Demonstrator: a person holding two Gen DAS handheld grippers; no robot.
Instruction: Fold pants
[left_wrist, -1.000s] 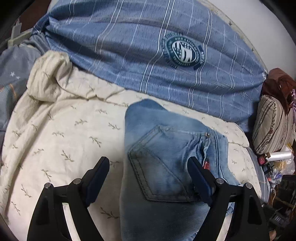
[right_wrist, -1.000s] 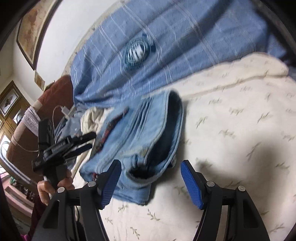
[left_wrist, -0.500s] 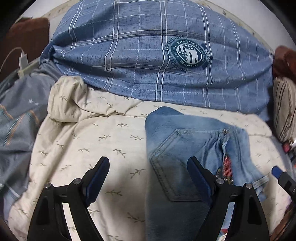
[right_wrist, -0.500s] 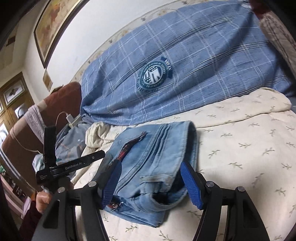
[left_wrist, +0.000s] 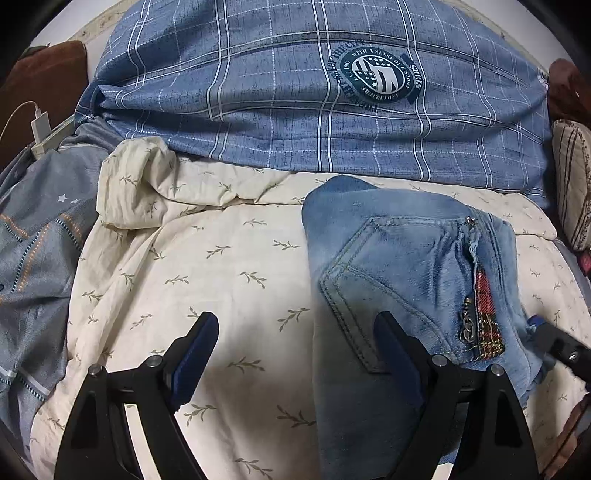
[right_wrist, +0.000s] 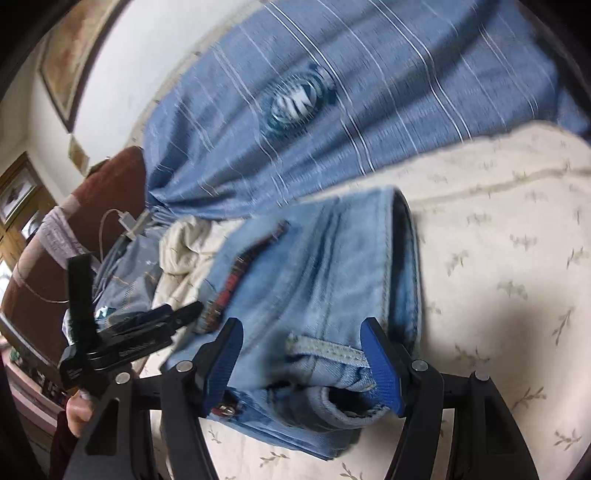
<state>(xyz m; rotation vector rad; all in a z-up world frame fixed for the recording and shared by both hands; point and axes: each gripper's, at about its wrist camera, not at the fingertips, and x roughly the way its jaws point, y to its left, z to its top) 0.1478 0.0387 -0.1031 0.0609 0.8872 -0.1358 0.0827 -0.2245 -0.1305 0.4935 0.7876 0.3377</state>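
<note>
Light blue jeans (left_wrist: 402, 273) lie folded into a stack on a cream leaf-print bedsheet (left_wrist: 207, 266); a back pocket and a red plaid patch face up. My left gripper (left_wrist: 295, 354) is open above the sheet, its right finger over the jeans' left edge. In the right wrist view the jeans (right_wrist: 321, 273) fill the middle; my right gripper (right_wrist: 303, 362) is open with the folded waistband end between its fingers. The left gripper (right_wrist: 122, 332) shows at the left there, and the right gripper's tip (left_wrist: 554, 343) shows at the right edge of the left wrist view.
A large blue plaid pillow (left_wrist: 295, 92) with a round emblem lies behind the jeans. A grey-blue blanket (left_wrist: 33, 240) is bunched at the left. A white charger and cable (left_wrist: 40, 125) lie by a brown headboard. A striped cushion (left_wrist: 572, 192) sits at the right.
The right gripper has moved forward so the jeans' end now lies between its open fingers. The left gripper has drawn back a little to the left. The jeans stay in place.
</note>
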